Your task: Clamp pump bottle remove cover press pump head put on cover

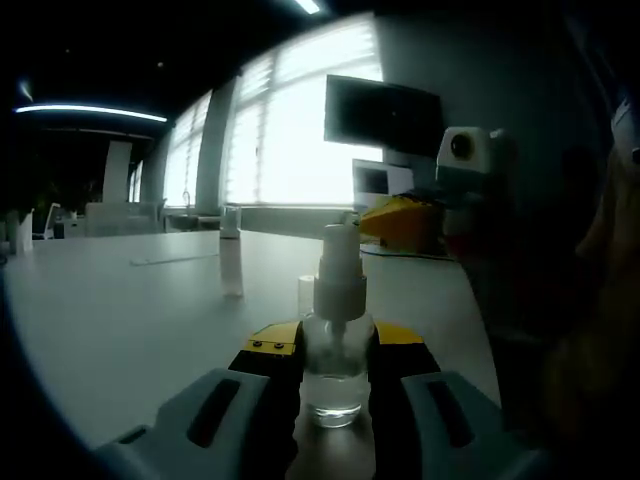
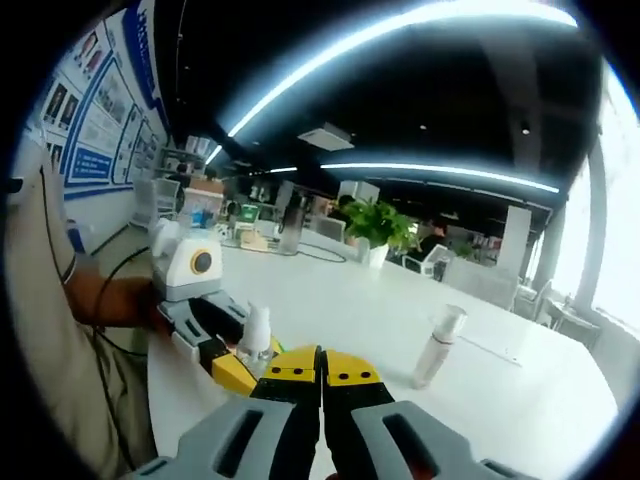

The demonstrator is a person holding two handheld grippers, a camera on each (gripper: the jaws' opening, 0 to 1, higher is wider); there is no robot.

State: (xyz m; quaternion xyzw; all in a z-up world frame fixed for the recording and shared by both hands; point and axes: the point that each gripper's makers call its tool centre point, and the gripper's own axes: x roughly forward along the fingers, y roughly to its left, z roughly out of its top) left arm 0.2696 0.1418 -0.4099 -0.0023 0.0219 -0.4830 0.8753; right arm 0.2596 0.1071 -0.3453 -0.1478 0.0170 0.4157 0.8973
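Clear glass or plastic made up the pump bottle (image 1: 335, 360), which stood upright on the white table (image 1: 120, 320) squeezed between the yellow-tipped jaws of the left gripper (image 1: 335, 372). That pair of tongs was closed on the bottle's body. Its white pump head (image 1: 338, 262) rose bare above the jaws, with no cover over it, so the clamping and the uncovering looked done. By my judgement the pressing was either due or in hand, and putting the cover back on was left.

The right gripper (image 2: 321, 385) had its jaws pressed together with nothing between them. In its own view the clamped bottle sat just to the left of its tips, close by, with the left gripper's yellow tips around it.

Counted: one bottle in the tongs; one more capped spray bottle (image 2: 438, 347) standing free on the table, beyond the left gripper's jaws and to the right of the right gripper's tips. A small pale upright piece (image 1: 305, 293) stood just behind the clamped bottle; it may have been the cover, though I could not tell. Two grippers were in play. A potted plant (image 2: 378, 228) stood far off.
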